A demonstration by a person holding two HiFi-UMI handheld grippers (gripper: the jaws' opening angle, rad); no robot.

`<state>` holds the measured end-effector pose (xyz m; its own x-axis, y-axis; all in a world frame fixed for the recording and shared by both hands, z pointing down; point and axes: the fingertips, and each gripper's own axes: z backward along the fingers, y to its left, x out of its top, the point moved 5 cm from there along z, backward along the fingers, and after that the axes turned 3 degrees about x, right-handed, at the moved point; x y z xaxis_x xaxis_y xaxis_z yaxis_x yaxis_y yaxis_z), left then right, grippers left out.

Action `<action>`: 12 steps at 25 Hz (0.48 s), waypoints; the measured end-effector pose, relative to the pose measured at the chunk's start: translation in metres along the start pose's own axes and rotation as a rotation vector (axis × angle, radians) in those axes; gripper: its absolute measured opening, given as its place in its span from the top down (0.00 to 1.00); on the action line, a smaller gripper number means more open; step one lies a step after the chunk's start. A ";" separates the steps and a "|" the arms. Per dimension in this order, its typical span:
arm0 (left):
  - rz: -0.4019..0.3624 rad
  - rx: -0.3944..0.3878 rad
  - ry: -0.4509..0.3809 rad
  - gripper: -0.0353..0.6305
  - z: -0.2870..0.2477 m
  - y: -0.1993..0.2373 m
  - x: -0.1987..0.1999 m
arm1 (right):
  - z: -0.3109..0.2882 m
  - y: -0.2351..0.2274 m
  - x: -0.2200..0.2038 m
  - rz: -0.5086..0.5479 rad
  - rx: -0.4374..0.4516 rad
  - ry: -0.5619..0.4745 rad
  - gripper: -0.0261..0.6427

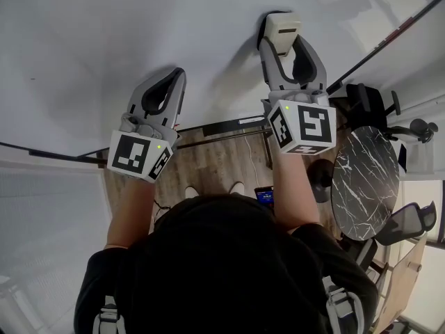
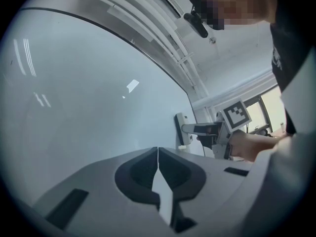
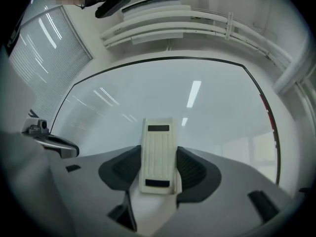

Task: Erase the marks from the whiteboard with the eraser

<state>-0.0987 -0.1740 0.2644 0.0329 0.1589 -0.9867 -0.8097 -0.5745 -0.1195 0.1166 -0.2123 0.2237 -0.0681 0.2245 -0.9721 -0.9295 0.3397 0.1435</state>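
The whiteboard (image 1: pixel 139 33) fills the upper head view, and I can make out no clear marks on it. My right gripper (image 1: pixel 285 47) is shut on a cream ribbed eraser (image 1: pixel 281 28) that is held up to the board. In the right gripper view the eraser (image 3: pixel 158 137) stands upright between the jaws, with the whiteboard (image 3: pixel 197 98) behind it. My left gripper (image 1: pixel 179 75) hovers near the board to the left, shut with nothing in it. In the left gripper view its jaws meet (image 2: pixel 158 154), and the right gripper (image 2: pixel 210 130) with the eraser (image 2: pixel 179 130) shows beyond.
Below the board runs its tray (image 1: pixel 222 126) over a wooden floor (image 1: pixel 208 165). A round marble table (image 1: pixel 365 183) and office chairs (image 1: pixel 410 221) stand at the right. A phone screen (image 1: pixel 264 196) glows near the person's feet. Window blinds (image 3: pixel 44 58) hang left of the board.
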 end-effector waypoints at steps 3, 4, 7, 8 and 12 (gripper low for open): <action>0.001 -0.007 0.004 0.94 -0.004 -0.006 -0.001 | 0.006 -0.020 -0.006 -0.024 -0.030 0.008 0.62; 0.001 -0.009 0.005 0.94 -0.005 -0.009 -0.001 | 0.008 -0.026 -0.007 -0.027 -0.038 0.011 0.62; 0.001 -0.015 0.007 0.94 -0.006 -0.014 0.000 | 0.013 -0.038 -0.012 -0.023 -0.062 0.024 0.62; 0.001 -0.016 0.008 0.94 -0.005 -0.015 -0.001 | 0.014 -0.042 -0.014 -0.025 -0.069 0.029 0.62; 0.002 -0.015 0.012 0.94 -0.002 -0.018 -0.002 | 0.018 -0.054 -0.019 -0.051 -0.081 0.041 0.62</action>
<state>-0.0834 -0.1654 0.2680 0.0383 0.1485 -0.9882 -0.8008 -0.5870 -0.1193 0.1745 -0.2187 0.2382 -0.0335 0.1710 -0.9847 -0.9582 0.2746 0.0803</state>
